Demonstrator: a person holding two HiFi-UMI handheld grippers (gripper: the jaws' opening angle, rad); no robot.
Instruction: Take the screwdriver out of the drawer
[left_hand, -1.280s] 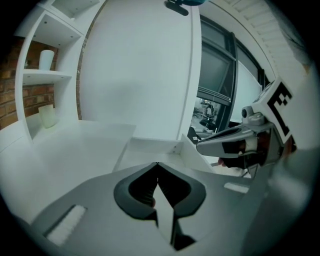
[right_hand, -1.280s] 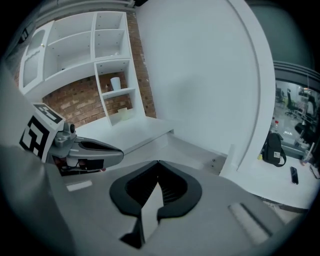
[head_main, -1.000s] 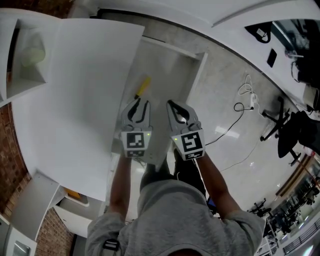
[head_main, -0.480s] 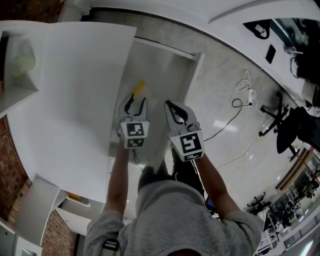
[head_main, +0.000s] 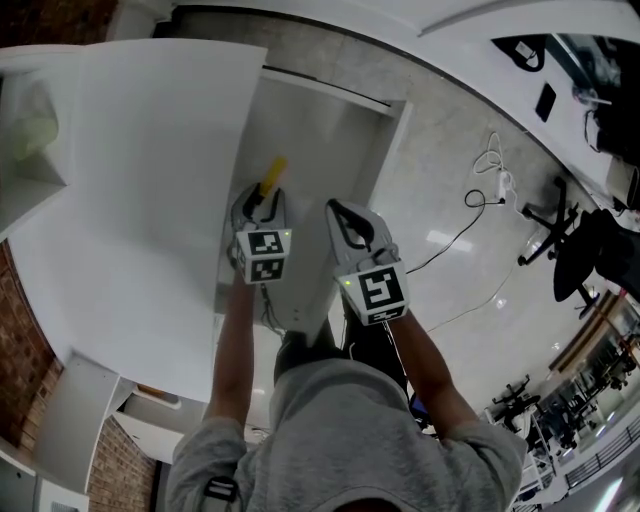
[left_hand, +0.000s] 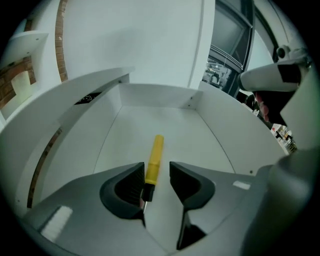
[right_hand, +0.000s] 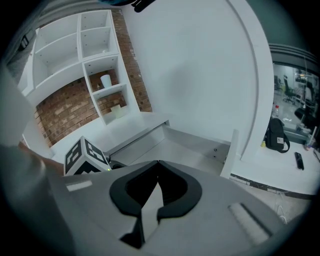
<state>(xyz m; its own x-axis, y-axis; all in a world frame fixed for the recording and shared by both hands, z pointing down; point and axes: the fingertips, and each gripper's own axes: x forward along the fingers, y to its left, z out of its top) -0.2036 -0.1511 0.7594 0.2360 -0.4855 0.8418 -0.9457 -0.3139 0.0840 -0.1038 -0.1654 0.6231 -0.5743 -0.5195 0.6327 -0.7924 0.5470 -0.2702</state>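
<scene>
The yellow-handled screwdriver in the drawer is flanked by the left tool's parted jaws, which have just been closing. The right tool is seen closed, empty.

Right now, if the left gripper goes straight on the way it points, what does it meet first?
The screwdriver: the left gripper points down into the drawer; its fingers have just been closing and straddle the yellow handle without pressing. Beyond it, likely the drawer floor.

a white cable lies on the floor near a black office chair.
</scene>
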